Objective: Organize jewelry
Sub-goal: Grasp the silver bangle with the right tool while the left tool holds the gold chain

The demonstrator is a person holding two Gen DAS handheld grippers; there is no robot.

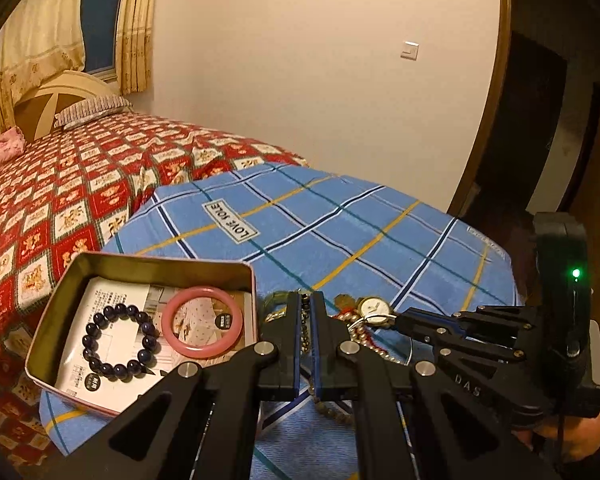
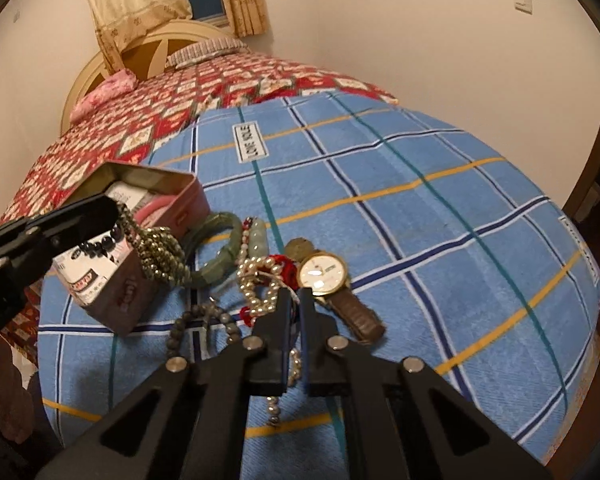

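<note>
A tin [image 1: 50,312] sits at the left corner of a blue cloth [image 1: 340,220], close to the cloth's left and near edges. It holds dark beads [image 1: 116,340] and a pink bangle [image 1: 202,322] on a printed sheet. The left gripper's arms cover the tin's near right corner.

The left gripper [image 1: 307,296] has its fingers clenched on gold beads [image 2: 160,256]. From its own camera only a few of these beads show in the slit between the fingers. From the right camera the strand hangs from the fingertips beside the tin and hides part of a green bangle [image 2: 220,248].

The loose pile lies just right of the tin: a grey strand [image 2: 204,316], pearls [image 2: 256,280], red beads [image 2: 284,264] and a watch [image 2: 324,272]. They overlap, and where one piece ends is hard to make out.

The right gripper [image 2: 296,294] has its fingers clenched on the pearls, which run down the gap between them. Its frame hides the cloth below, and the watch strap ends just beside it.

To the right and beyond, the cloth lies bare to its rounded edges. What it covers cannot be told. A bed [image 1: 80,184] in a red quilt stretches behind, to the left.
</note>
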